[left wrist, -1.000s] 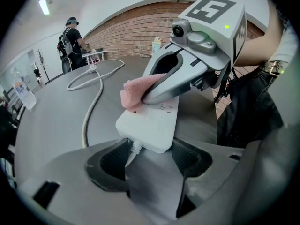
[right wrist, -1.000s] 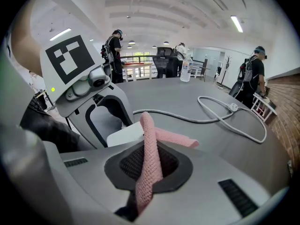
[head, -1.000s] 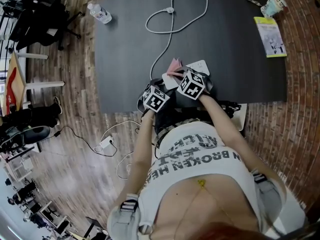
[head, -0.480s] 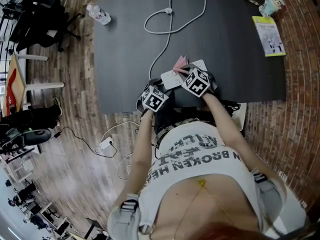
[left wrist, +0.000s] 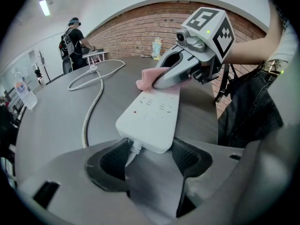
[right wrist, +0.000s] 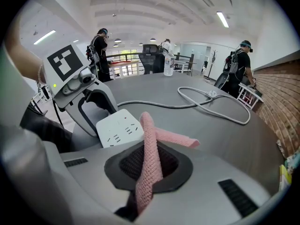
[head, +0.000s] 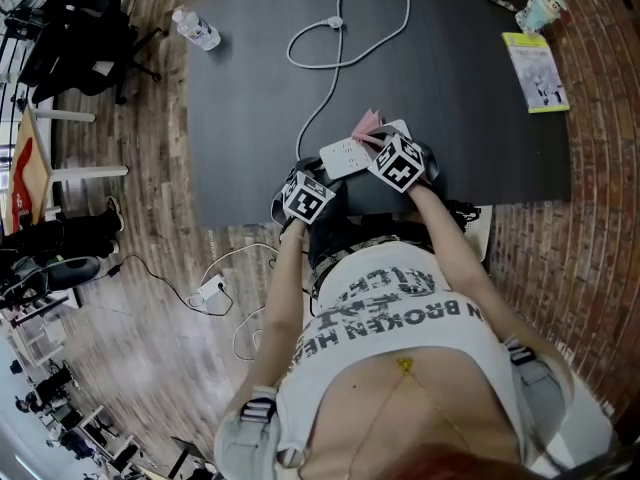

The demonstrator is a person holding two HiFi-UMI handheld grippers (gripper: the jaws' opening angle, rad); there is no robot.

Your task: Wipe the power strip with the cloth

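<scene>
A white power strip point(head: 343, 156) lies near the front edge of the dark table point(head: 470, 118). Its near end point(left wrist: 150, 121), where the cable leaves it, sits between my left gripper's point(left wrist: 150, 156) jaws, which are shut on it. My right gripper point(right wrist: 149, 161) is shut on a pink cloth point(right wrist: 151, 139). The cloth point(left wrist: 149, 80) rests on the far end of the strip. In the head view the cloth point(head: 366, 125) sticks out past my right gripper point(head: 378, 143), just right of the strip, and my left gripper point(head: 322, 176) is at the strip's near end.
The strip's white cable point(head: 340, 30) loops across the table's far half. A water bottle point(head: 198, 26) stands at the far left corner. A booklet point(head: 537, 71) and a small cup point(head: 548, 10) lie at the far right. People stand in the background.
My right gripper has slid the cloth slightly right and away along the strip, uncovering more of its top. The left gripper has stayed at the strip's near end.
</scene>
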